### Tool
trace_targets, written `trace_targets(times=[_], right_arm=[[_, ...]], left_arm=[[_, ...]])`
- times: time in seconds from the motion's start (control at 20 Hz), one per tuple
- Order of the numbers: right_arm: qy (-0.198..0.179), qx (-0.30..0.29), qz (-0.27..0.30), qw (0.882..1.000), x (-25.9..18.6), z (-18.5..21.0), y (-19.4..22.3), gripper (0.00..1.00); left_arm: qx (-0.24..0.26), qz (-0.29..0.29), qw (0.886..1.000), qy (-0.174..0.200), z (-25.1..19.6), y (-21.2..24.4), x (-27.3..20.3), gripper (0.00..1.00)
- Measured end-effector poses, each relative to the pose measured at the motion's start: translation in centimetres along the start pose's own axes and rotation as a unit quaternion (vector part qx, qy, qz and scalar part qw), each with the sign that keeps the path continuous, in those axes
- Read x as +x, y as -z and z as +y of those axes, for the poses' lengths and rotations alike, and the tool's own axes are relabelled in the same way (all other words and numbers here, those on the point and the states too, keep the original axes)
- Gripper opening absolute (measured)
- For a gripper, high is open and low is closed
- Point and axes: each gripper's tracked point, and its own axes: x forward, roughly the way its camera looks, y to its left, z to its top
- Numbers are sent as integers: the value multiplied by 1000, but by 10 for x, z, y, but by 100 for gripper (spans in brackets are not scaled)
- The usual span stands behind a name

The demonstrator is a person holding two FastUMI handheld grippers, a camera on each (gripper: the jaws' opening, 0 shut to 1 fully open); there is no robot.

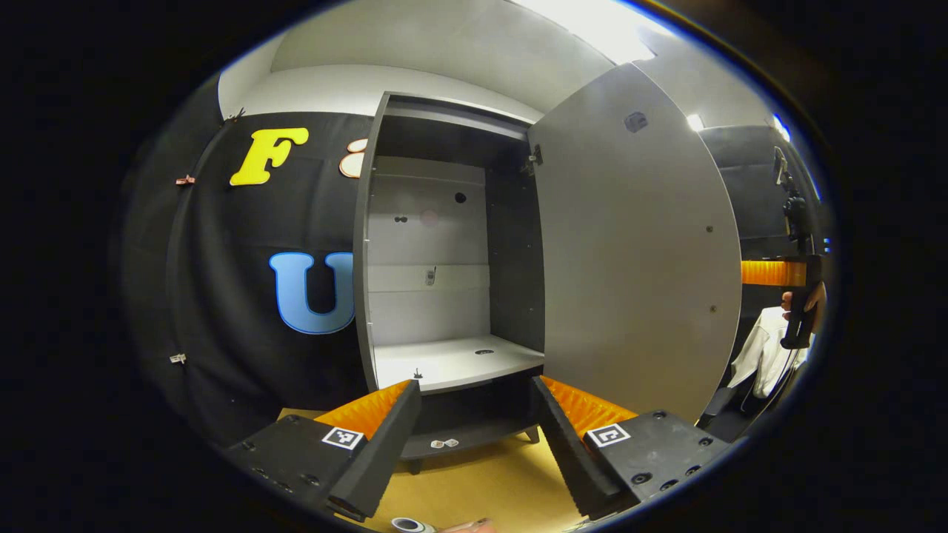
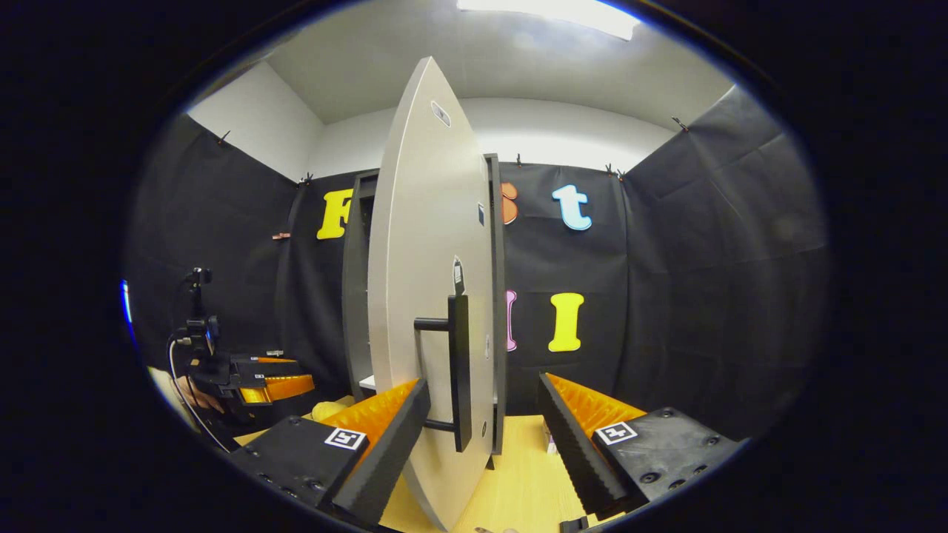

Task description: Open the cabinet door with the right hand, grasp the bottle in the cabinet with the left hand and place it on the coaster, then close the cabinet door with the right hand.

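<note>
The grey cabinet stands open, showing its white shelf bare. Its door is swung out to the right. My left gripper is open in front of the cabinet, level with the shelf's front edge. At the bottom edge of the left gripper view lie a white-rimmed round thing and a pinkish object, too cropped to identify. In the right gripper view the door is seen edge-on. My right gripper is open, with the black bar handle between its fingers and untouched.
The cabinet stands on a light wooden tabletop. Black cloth walls close the booth behind and to the sides. The right gripper, held by a hand, shows beyond the door's edge. The left gripper shows left of the door, near a pale yellow object.
</note>
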Motion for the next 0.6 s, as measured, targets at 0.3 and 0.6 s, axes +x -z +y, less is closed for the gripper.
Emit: trace_targets(times=[0.3,0.6], right_arm=[[-29,15,-3,999,14,67,9,96],[-30,12,-17,999,49,121,19,96]], left_arm=[[10,4,1000,6,46,3,-22,94],[11,7,1000,-5,95,6,-49,94]])
